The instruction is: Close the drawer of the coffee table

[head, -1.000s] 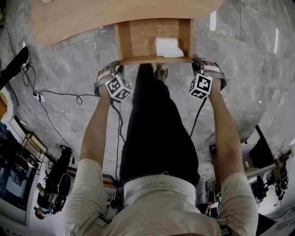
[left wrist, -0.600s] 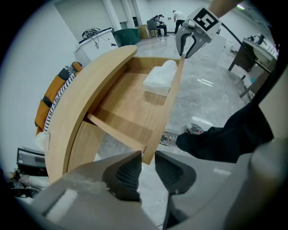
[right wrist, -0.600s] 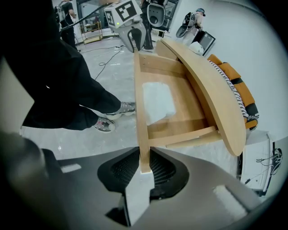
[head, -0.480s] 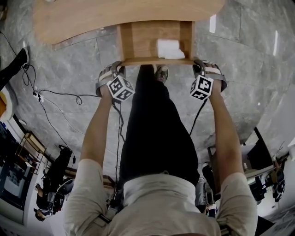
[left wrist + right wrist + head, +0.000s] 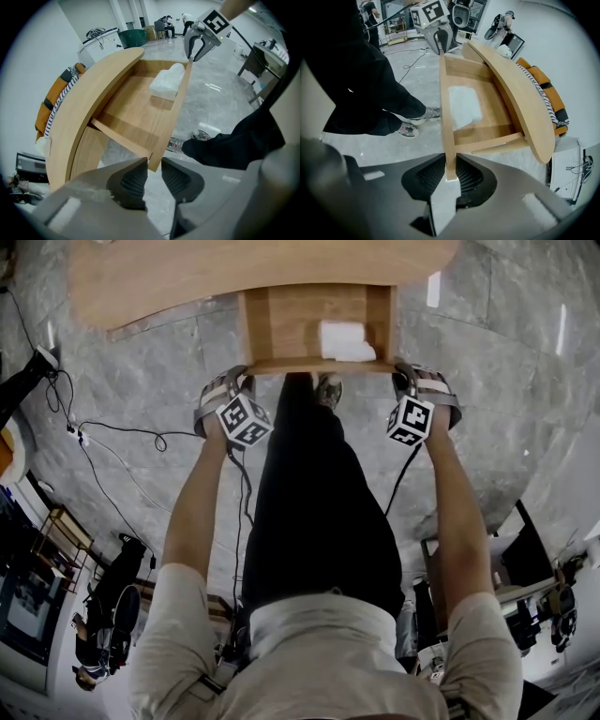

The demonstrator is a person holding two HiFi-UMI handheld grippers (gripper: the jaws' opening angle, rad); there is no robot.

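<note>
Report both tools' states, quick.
Left tool: open; the drawer front has its corner at the tips, unclamped.
Right tool: closed on the drawer front.

White cloth: just ahead, between left gripper and right gripper. Black cable on grey marble floor: left of left gripper.

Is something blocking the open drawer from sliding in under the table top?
Nothing visible blocks it. The white cloth lies inside the drawer, not across its path under the table top.
</note>
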